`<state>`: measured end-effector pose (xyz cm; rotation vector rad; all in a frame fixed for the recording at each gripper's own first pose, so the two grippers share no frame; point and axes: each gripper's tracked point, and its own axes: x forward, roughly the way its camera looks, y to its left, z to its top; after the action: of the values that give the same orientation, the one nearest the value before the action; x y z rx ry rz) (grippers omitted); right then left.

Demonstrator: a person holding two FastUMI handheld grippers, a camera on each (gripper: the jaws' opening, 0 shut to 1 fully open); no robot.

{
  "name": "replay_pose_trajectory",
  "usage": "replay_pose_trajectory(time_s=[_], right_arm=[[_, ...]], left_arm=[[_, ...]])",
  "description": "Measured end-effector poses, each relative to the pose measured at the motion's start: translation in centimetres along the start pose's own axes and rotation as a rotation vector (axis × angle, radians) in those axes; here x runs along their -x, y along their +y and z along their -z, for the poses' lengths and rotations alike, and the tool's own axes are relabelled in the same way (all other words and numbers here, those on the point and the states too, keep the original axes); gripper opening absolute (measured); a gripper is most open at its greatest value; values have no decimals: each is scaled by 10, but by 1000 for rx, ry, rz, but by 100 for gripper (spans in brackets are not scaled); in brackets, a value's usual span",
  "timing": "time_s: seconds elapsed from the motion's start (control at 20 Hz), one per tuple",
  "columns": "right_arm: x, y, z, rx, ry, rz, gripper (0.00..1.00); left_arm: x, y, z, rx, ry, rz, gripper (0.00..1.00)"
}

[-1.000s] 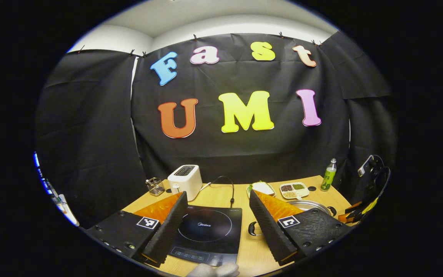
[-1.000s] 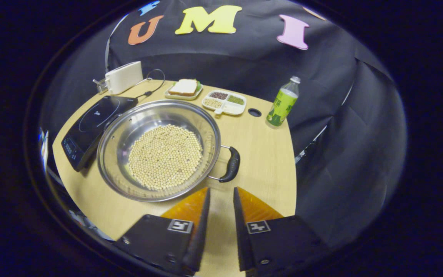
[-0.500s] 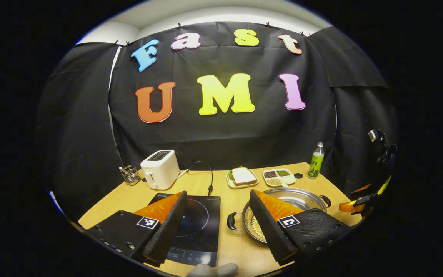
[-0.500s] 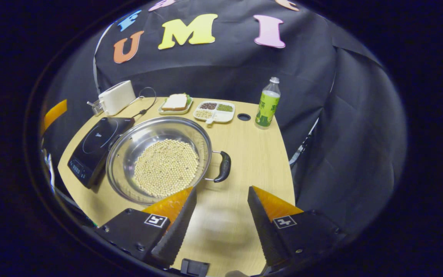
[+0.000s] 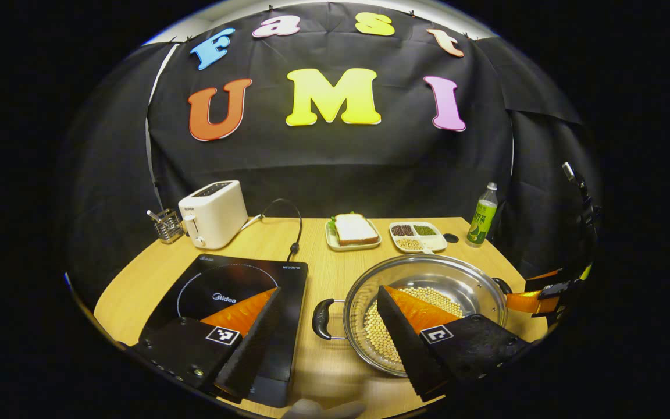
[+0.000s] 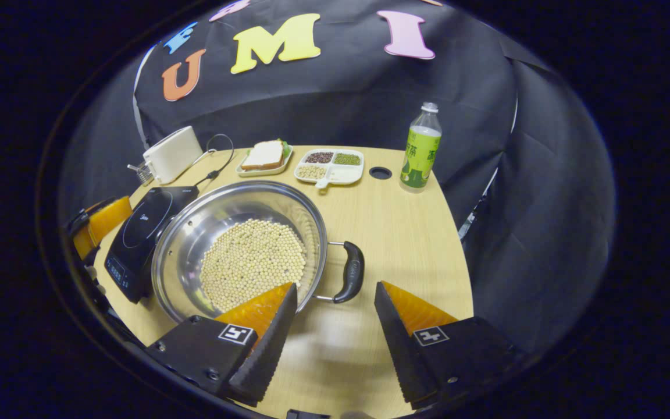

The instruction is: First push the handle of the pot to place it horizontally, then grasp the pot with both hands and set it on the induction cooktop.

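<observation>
Right gripper view | steel pot [image 6: 195, 233], beans inside, seemingly 2 handles | both jaws wide

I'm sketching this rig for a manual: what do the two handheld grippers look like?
Both the left gripper and the right gripper have two wedge-shaped fingers, translucent orange on top with black ridged inner pads, on black bodies. Each finger base carries a small square black-and-white marker.

On the table [image 5: 323, 372] before me, the induction cooktop [image 5: 236, 297] lay left of the pot [image 5: 428, 291], which held beans [image 6: 253, 262]. Behind the cooktop stood the toaster [image 5: 213, 212], with a small holder [image 5: 167, 224] to its left. Behind the pot sat a sandwich plate [image 5: 353, 231], then a divided dish [image 5: 417, 235], then a bottle [image 5: 483, 214] farthest right.
</observation>
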<state>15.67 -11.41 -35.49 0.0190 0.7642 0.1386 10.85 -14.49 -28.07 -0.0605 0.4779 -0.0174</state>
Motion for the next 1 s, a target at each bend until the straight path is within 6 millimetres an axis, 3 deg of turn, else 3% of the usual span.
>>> replay_pose_trajectory(time_s=[0.4, 0.75, 0.9, 1.0], right_arm=[[-40, 0, -4, -4, 46, -19, 87], [-60, 3, -4, -1, 78, -26, 87], [-65, 2, -2, -7, 99, -28, 84], [-67, 2, -2, -17, 108, -25, 83]], left_arm=[[-55, -12, 39, 28, 123, 11, 98], [-74, -13, 58, 18, 195, -10, 100], [-80, -8, 62, 4, 220, -31, 96], [-79, -6, 65, 14, 239, -39, 86]])
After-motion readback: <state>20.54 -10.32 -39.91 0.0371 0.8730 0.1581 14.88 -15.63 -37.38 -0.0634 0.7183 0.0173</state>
